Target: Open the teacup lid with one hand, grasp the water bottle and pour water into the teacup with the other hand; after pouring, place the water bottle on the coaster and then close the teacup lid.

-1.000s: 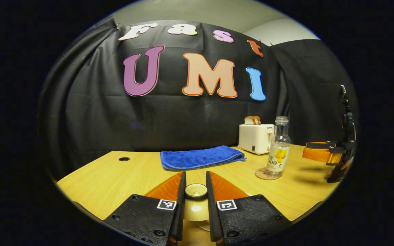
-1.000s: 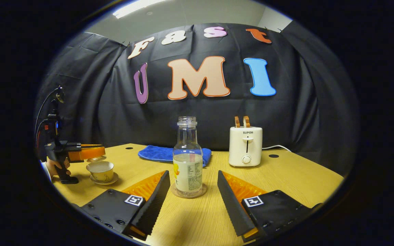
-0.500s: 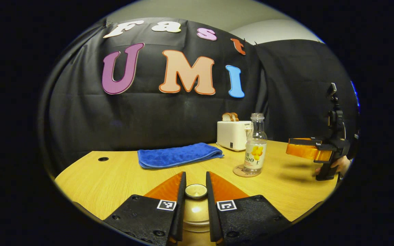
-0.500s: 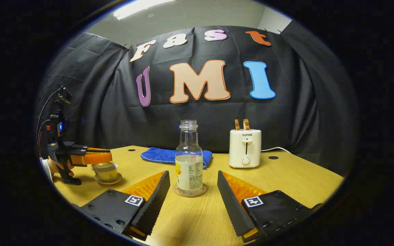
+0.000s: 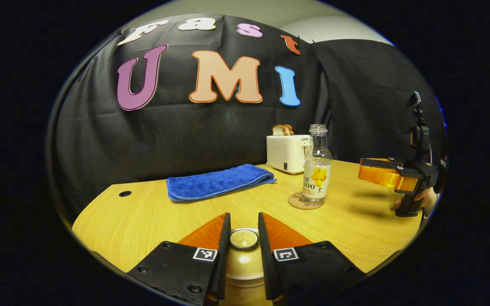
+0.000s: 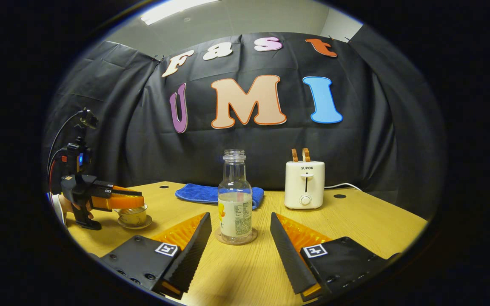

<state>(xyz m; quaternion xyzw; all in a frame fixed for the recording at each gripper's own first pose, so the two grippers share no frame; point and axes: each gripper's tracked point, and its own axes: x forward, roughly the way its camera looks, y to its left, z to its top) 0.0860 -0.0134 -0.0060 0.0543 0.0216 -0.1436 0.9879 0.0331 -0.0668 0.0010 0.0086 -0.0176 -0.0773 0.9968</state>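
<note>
Lowered since the earlier frames, the left gripper [image 5: 243,231] had brought the teacup lid [image 5: 243,239] down onto the teacup [image 6: 132,216]; a second before, the lid hung clear above the open cup. Both fingers pinched the small round knob of the lid, the jaws narrow around it. In the right gripper view the lid looked seated on or just touching the rim, though the gripper hid the exact contact. That would put the task at its last step, with only the release left.

At the near left of the wooden table [image 6: 355,221] stood the cup on its saucer [image 6: 134,224], glazed pale ceramic. At the middle, the water bottle [image 6: 235,196], clear, capless, labelled and about half full, stood upright on the round coaster [image 6: 235,239]. The right gripper [image 6: 238,240] sat just short of it, jaws wide and empty. Beyond lay a folded blue towel [image 5: 219,182], nubbly and soft, and a smooth cream toaster [image 6: 304,184] with bread in its slots.
</note>
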